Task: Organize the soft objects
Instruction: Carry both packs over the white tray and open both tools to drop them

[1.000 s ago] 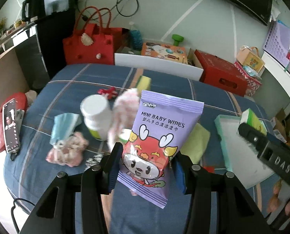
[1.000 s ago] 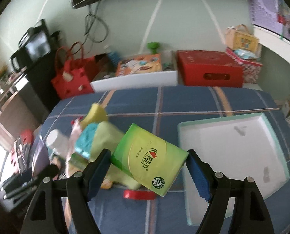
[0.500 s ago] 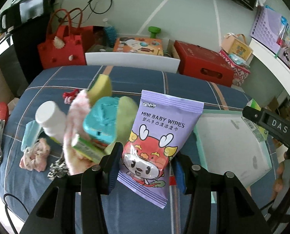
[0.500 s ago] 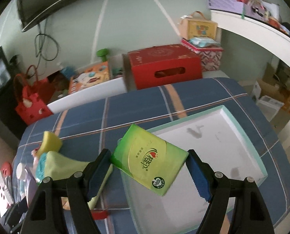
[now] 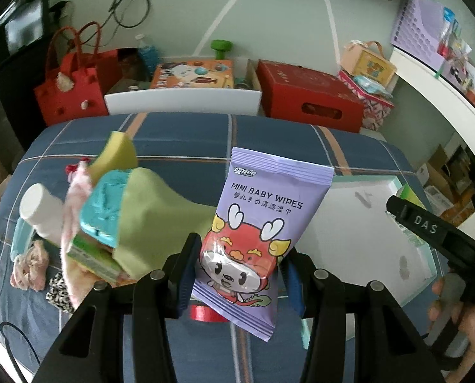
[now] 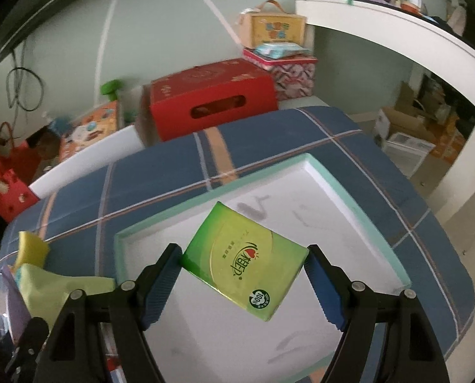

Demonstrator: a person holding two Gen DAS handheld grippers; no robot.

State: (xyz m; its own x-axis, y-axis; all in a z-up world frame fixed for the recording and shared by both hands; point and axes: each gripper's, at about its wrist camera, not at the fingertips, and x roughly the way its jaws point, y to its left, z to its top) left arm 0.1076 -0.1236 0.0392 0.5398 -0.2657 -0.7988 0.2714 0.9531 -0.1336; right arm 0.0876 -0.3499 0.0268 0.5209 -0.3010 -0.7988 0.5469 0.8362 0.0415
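My left gripper (image 5: pixel 237 266) is shut on a purple pack of mini baby wipes (image 5: pixel 266 220), held upright above the blue plaid table near the left edge of the white tray (image 5: pixel 365 239). My right gripper (image 6: pixel 242 274) is shut on a green tissue pack (image 6: pixel 242 257), held over the white tray (image 6: pixel 358 204) with mint rim. The right gripper's black body shows in the left wrist view (image 5: pixel 429 229). A pile of soft things lies to the left: green cloth (image 5: pixel 151 220), teal sponge (image 5: pixel 105 204), yellow sponge (image 5: pixel 117 154), pink cloth (image 5: pixel 74 210).
A white bottle (image 5: pixel 42 210), a red tape roll (image 5: pixel 205 312) and a leopard-print scrap (image 5: pixel 57 290) lie on the table. A red box (image 6: pixel 212 99), a white bin (image 5: pixel 183 103) and a red bag (image 5: pixel 74 92) stand behind the table.
Both grippers have moved right with their packs. The green tissue pack has gone from beside the pile to over the tray. The wipes pack now nears the tray's left edge.
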